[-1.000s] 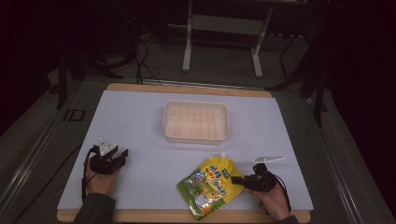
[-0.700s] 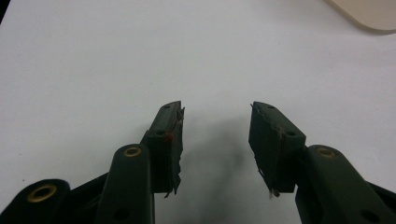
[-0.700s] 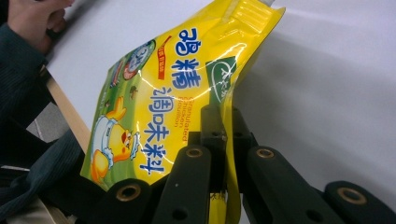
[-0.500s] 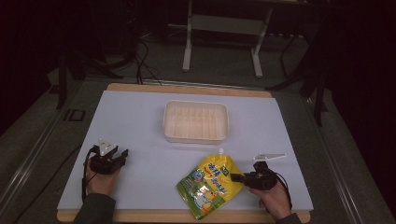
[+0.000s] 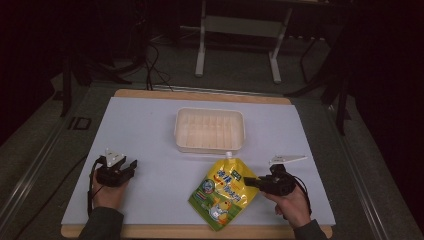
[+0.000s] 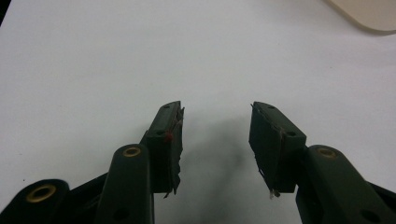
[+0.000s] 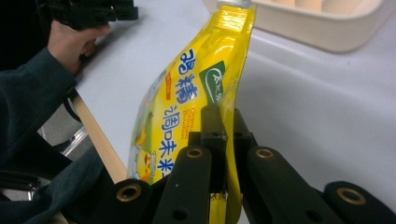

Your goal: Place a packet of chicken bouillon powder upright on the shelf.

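A yellow spouted pouch (image 5: pixel 226 191) with blue print hangs tilted over the table's front, its white spout toward the tray. My right gripper (image 5: pixel 256 181) is shut on the pouch's right edge. In the right gripper view the pouch (image 7: pixel 187 100) stands on edge, pinched between the two black jaws of my right gripper (image 7: pixel 226 125). My left gripper (image 5: pixel 131 166) rests near the front left of the table, held in a hand. Its jaws stand open over bare white surface in the left gripper view, with nothing between the pads of my left gripper (image 6: pixel 215 133).
A cream plastic tray (image 5: pixel 210 129) sits at the middle of the white table (image 5: pixel 150 125), just beyond the pouch; its corner (image 6: pixel 369 11) and its wall (image 7: pixel 322 28) show in the gripper views. A small white piece (image 5: pixel 288 159) lies behind the right hand. A metal stand (image 5: pixel 239 30) is beyond the table.
My right gripper has lifted a little with the pouch, which now hangs more on edge. The left gripper has not moved.
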A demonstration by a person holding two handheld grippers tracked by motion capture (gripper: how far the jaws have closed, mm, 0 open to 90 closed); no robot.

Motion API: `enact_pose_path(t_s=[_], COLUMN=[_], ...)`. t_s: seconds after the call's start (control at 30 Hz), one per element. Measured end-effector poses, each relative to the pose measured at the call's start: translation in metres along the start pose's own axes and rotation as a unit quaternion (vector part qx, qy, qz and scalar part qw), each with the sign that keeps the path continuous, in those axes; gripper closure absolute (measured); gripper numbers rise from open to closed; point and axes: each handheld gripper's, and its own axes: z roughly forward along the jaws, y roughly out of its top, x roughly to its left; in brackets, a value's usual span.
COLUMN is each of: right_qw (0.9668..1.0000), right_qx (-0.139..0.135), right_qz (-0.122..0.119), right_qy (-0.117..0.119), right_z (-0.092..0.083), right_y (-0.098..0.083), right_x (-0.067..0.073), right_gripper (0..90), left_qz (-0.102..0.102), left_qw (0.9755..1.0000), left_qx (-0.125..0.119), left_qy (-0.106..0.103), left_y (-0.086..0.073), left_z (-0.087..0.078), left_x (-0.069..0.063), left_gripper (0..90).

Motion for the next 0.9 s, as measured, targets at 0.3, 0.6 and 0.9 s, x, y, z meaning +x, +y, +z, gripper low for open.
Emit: enact_pose_path(t_s=[0.3, 0.6, 0.9], right_qw=[0.9997, 0.9986, 0.9972], right_qx=[-0.023, -0.048, -0.073], right_qz=[-0.006, -0.008, 0.005], right_qy=[-0.008, -0.020, -0.015], right_z=[-0.012, -0.026, -0.035], right_y=[0.021, 0.032, 0.036], right_x=[0.005, 0.006, 0.004], right_gripper=[90.0, 90.0, 90.0], left_qz=[0.000, 0.001, 0.001], left_qw=[1.0000, 1.0000, 1.0000], left_qx=[0.000, 0.000, 0.000], left_qy=[0.000, 0.000, 0.001], left_y=[0.000, 0.000, 0.000], left_z=[0.000, 0.000, 0.000], left_x=[0.000, 0.000, 0.000], left_gripper=[53.6, 53.6, 53.6])
